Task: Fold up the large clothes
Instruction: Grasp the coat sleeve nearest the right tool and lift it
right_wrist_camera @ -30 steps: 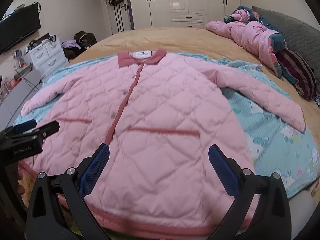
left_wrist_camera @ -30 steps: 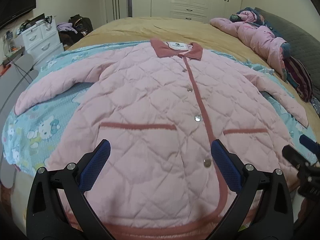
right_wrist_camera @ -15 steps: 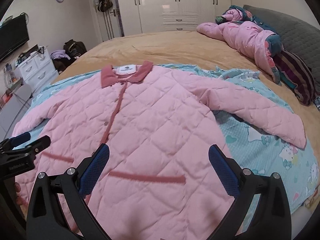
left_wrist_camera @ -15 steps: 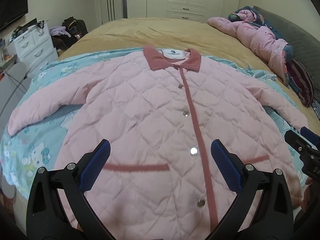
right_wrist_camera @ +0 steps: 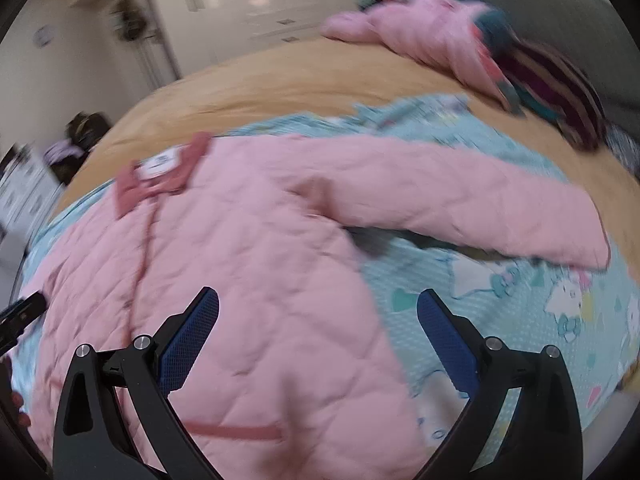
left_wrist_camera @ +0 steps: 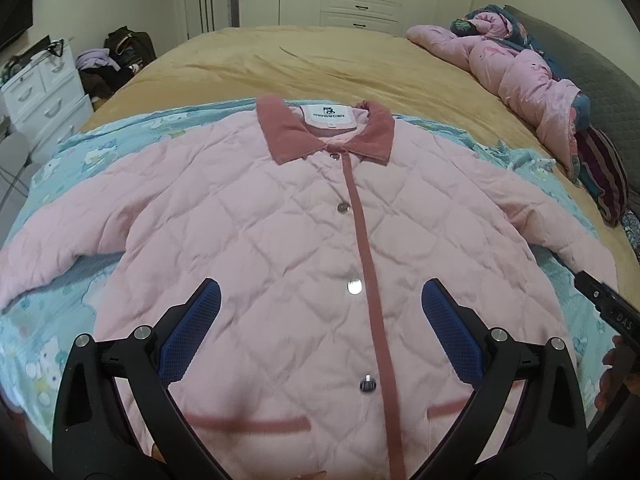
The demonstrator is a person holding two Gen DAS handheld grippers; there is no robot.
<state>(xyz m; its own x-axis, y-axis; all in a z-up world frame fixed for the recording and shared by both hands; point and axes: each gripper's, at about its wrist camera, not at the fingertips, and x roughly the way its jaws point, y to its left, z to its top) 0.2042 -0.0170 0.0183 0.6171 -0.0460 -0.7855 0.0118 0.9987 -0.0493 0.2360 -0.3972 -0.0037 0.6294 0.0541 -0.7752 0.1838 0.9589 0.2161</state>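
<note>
left gripper: black frame, silver screws | right gripper: same build | fingers: blue textured pads

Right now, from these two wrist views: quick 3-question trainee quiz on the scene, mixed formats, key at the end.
1. True or false: the pink quilted jacket lies front up, its snap front closed, sleeves spread out to the sides.
2. Multiple choice: the left tongs and right tongs are
A) both open, holding nothing
B) both shut on the hem
C) left shut on a sleeve, right open
3. Short answer: what lies directly under the jacket, on top of the tan bedcover?

Key:
1. True
2. A
3. A light blue cartoon-print sheet
</note>
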